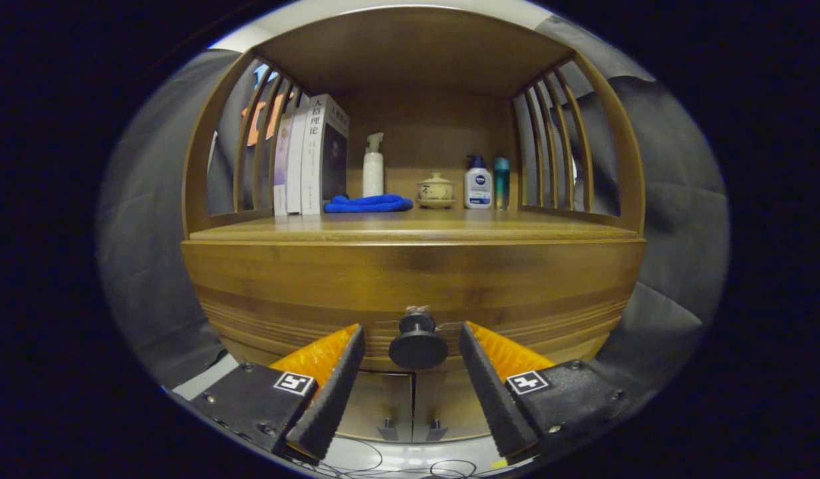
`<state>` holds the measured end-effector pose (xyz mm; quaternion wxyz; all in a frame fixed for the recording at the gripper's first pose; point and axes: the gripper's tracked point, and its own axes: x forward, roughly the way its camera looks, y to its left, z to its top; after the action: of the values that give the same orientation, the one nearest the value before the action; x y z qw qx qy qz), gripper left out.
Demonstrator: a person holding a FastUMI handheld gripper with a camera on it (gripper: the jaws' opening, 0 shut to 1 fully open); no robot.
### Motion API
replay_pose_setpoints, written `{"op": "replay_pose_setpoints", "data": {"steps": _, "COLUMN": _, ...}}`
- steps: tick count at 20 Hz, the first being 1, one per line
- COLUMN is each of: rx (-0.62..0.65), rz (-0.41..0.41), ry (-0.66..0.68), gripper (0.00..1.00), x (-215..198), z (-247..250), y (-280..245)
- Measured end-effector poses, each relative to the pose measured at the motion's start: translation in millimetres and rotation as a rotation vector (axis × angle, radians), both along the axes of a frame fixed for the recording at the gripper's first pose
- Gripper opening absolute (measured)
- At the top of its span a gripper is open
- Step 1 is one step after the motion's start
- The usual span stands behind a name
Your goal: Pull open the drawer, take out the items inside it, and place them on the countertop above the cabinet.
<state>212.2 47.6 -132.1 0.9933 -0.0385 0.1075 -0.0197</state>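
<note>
A wooden cabinet faces me with its drawer front (410, 283) flush and closed under the countertop (410, 229). A round dark knob (417, 342) sticks out of the drawer's middle. My gripper (412, 342) is open, with the knob sitting between its two fingers and a gap on each side. The left finger (340, 372) and the right finger (483, 376) do not touch the knob. What lies inside the drawer is hidden.
On the countertop stand several books (310, 156) at the left, a blue cloth (368, 203), a white spray bottle (373, 166), a lidded ceramic cup (436, 191), a lotion bottle (478, 183) and a teal bottle (501, 183). Slatted side panels flank the shelf. Two lower cabinet doors (410, 406) sit below the drawer.
</note>
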Motion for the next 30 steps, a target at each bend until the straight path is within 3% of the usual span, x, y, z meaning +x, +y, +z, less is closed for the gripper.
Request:
{"op": "replay_pose_setpoints", "data": {"steps": 7, "rx": 0.057, "rz": -0.014, "ry": 0.007, "gripper": 0.55, "x": 8, "z": -3, "y": 0}}
{"op": "replay_pose_setpoints", "data": {"steps": 11, "rx": 0.076, "rz": -0.009, "ry": 0.008, "gripper": 0.40, "x": 9, "z": -2, "y": -3}}
{"op": "replay_pose_setpoints", "data": {"steps": 16, "rx": 0.066, "rz": -0.014, "ry": 0.026, "gripper": 0.33, "x": 8, "z": -3, "y": -3}}
{"op": "replay_pose_setpoints", "data": {"steps": 21, "rx": 0.048, "rz": -0.013, "ry": 0.036, "gripper": 0.32, "x": 1, "z": -2, "y": -4}}
{"op": "replay_pose_setpoints", "data": {"steps": 30, "rx": 0.044, "rz": -0.009, "ry": 0.045, "gripper": 0.32, "x": -64, "z": -7, "y": -4}}
